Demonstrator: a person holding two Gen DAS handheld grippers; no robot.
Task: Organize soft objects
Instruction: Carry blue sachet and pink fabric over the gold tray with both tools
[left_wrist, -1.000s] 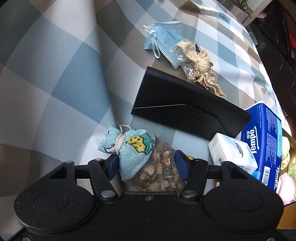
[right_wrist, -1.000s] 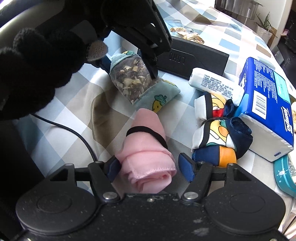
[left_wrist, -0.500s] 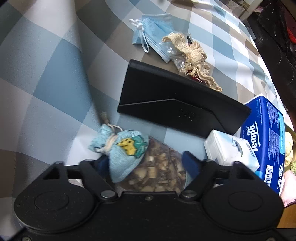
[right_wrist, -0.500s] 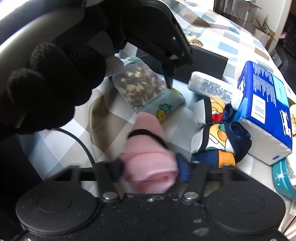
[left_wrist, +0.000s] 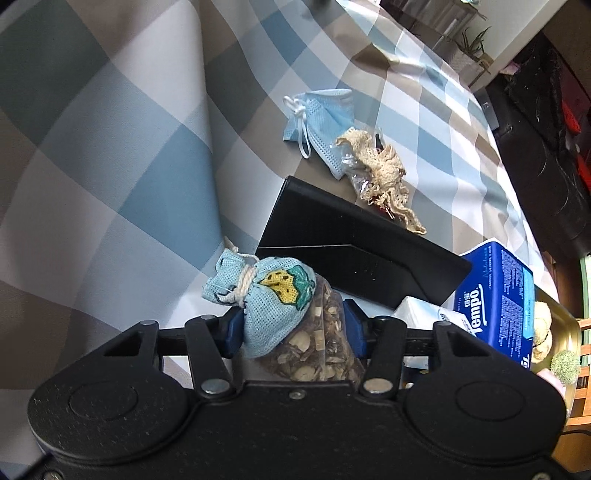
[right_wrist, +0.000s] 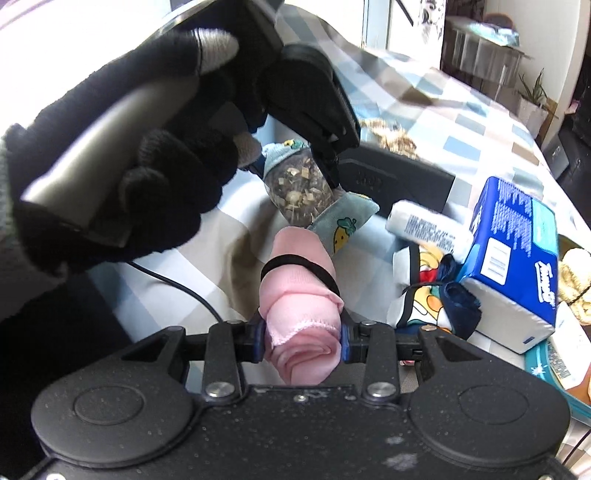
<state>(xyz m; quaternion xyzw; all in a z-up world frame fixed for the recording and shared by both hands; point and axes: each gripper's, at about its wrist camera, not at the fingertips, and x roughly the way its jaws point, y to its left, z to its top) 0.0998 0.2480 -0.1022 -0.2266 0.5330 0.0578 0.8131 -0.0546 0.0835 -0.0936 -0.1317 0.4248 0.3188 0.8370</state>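
Observation:
My left gripper (left_wrist: 293, 326) is shut on a herb sachet (left_wrist: 284, 314), a clear pouch of dried chips with a blue knitted top tied with string, held above the checked tablecloth. The sachet also shows in the right wrist view (right_wrist: 299, 186), in the left gripper held by a black-gloved hand (right_wrist: 140, 162). My right gripper (right_wrist: 302, 338) is shut on a rolled pink cloth (right_wrist: 299, 314) bound with a black band, lifted off the table.
A black folded stand (left_wrist: 354, 251) lies just beyond the sachet. A blue face mask (left_wrist: 321, 122) and a lace bundle (left_wrist: 380, 173) lie behind it. A blue Tempo tissue pack (right_wrist: 517, 254), a white tissue packet (right_wrist: 424, 229), a colourful rolled cloth (right_wrist: 428, 291) and a green carrot-print sock (right_wrist: 343, 225) lie right.
The left gripper closed tighter on the sachet and lifted it. The right gripper closed on the pink roll and raised it; the gloved hand now fills more of the right view.

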